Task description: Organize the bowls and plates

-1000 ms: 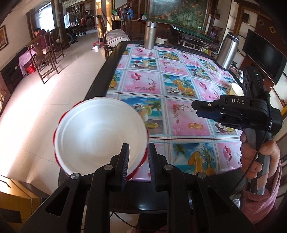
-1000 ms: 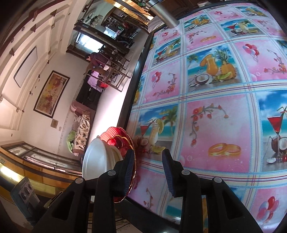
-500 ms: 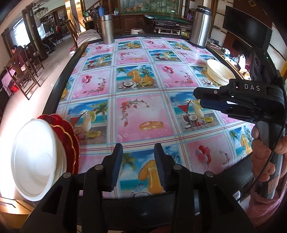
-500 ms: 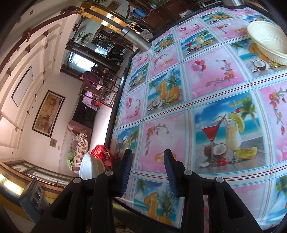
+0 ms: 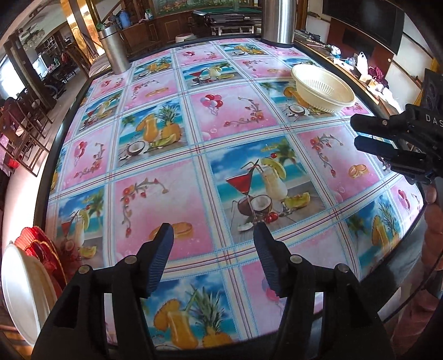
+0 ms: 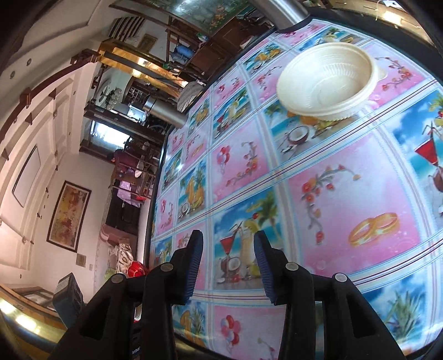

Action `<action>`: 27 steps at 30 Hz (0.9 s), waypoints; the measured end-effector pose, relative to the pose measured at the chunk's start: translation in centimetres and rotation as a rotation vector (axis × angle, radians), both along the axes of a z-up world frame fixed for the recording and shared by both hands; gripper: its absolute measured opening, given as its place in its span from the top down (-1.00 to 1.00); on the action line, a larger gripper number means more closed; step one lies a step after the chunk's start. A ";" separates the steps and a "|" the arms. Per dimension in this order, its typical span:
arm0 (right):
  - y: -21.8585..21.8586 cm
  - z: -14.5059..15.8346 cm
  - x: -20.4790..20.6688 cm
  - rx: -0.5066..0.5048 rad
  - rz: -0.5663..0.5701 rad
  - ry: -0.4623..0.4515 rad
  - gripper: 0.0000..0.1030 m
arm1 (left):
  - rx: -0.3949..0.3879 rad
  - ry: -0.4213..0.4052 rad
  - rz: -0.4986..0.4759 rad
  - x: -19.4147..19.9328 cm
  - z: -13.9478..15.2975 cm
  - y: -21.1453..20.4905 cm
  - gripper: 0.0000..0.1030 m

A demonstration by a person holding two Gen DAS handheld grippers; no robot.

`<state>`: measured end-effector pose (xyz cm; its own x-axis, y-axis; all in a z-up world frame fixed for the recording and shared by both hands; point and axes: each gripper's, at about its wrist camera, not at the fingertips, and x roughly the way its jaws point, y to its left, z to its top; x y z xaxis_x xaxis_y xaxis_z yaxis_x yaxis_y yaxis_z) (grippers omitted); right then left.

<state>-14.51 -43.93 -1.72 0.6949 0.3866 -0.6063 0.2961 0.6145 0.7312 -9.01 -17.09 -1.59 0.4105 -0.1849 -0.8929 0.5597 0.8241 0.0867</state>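
Note:
A cream ribbed bowl (image 5: pixel 322 88) stands on the far right of the table, also in the right wrist view (image 6: pixel 326 83). A white bowl (image 5: pixel 22 288) lies stacked on red scalloped plates (image 5: pixel 38 249) at the table's near left corner; the red plates show at the left in the right wrist view (image 6: pixel 136 269). My left gripper (image 5: pixel 213 243) is open and empty over the near table edge. My right gripper (image 6: pixel 228 246) is open and empty, seen from the side at right in the left wrist view (image 5: pixel 360 135), short of the cream bowl.
The table (image 5: pixel 193 155) has a colourful fruit-and-cocktail printed cloth with a dark rim. Two tall steel flasks (image 5: pixel 113 54) (image 5: pixel 277 20) stand at the far edge. Chairs and furniture stand on the floor to the left.
Both grippers swung right, away from the white bowl and red plates toward the cream bowl. The left gripper, which was at the white bowl's rim, has opened wider.

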 end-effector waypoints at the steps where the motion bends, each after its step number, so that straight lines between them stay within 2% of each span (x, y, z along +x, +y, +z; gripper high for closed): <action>1: -0.9 -0.1 -0.2 -0.005 -0.017 0.003 0.17 | 0.004 0.015 -0.006 0.4 -0.4 -0.7 -0.15; 7: -5.9 -0.7 -1.5 -0.013 -0.108 0.017 0.16 | -0.052 0.153 -0.010 3.4 -2.3 -4.3 -0.14; 10: -8.2 -0.5 -2.2 -0.023 -0.165 0.012 0.14 | -0.094 0.181 0.009 4.8 -2.3 -5.9 -0.14; 12: -9.6 -0.4 -2.7 -0.023 -0.201 0.009 0.05 | -0.122 0.195 0.017 5.5 -2.3 -6.8 -0.14; 18: -13.5 -0.5 -2.6 0.002 -0.305 0.017 0.04 | -0.147 0.254 0.032 7.9 -2.4 -9.7 -0.14; 22: -15.8 0.1 -0.5 0.011 -0.366 0.021 0.04 | -0.162 0.241 0.058 10.1 -1.1 -12.0 -0.14; 27: -18.2 -0.4 2.6 -0.019 -0.453 0.046 0.02 | -0.241 0.243 0.127 13.0 0.0 -14.2 -0.23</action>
<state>-11.89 -62.16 -2.15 0.7634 0.0379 -0.6449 0.5705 0.4287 0.7005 4.01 -31.31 -1.61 0.2250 -0.3629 -0.9042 0.4319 0.8690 -0.2413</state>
